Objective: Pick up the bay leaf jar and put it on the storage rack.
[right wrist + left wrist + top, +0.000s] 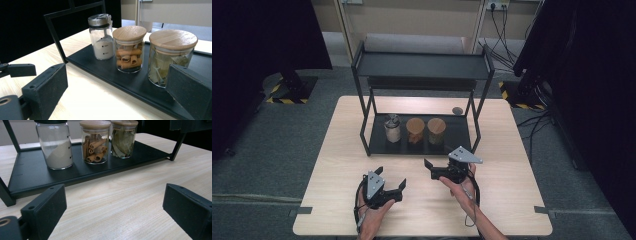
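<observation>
Three jars stand in a row on the bottom shelf (377, 145) of a black rack. At the left is a glass shaker of white powder (392, 128) (57, 147) (102, 37) with a metal lid. A wooden-lidded jar of cinnamon sticks (415, 130) (95, 142) (129, 50) stands in the middle, and a wooden-lidded jar of bay leaves (436, 131) (123, 140) (170, 57) at the right. My left gripper (390, 177) (115, 207) is open over the table, in front of the rack. My right gripper (430, 169) (117, 85) is open too, nearer the shelf's front edge, with nothing between its jaws.
The rack's empty upper shelf (422, 65) overhangs the jars, and its thin legs (363, 125) flank the bottom shelf. A small dark round thing (457, 110) lies on the wooden table (512, 190) behind the rack. One jaw of the left gripper (21, 70) shows in the right gripper view.
</observation>
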{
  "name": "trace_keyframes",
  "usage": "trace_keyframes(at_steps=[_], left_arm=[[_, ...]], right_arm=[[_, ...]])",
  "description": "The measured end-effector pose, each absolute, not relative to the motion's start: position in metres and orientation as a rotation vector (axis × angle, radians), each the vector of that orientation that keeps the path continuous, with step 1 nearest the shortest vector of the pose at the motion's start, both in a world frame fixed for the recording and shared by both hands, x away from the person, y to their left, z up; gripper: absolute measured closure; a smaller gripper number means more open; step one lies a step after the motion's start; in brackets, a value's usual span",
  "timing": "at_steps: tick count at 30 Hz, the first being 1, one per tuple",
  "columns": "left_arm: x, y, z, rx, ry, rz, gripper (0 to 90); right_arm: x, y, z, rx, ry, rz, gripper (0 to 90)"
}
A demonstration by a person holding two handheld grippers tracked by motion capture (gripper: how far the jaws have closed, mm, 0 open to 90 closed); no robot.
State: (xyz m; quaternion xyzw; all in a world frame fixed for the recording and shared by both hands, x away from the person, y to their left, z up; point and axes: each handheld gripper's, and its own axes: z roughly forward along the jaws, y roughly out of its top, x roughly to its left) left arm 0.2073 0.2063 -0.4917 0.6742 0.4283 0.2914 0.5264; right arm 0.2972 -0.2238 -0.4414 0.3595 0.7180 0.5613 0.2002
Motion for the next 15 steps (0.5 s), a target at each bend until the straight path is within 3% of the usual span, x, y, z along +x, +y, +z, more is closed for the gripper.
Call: trace_keyframes(at_steps=[15], left_arm=[[0.2073, 0.2064, -0.4917, 1.612, 1.024, 0.696, 4.7]], right_arm=[[0.2893, -0.2286, -0.4429, 1.003, 2.013, 1.569, 4.5]])
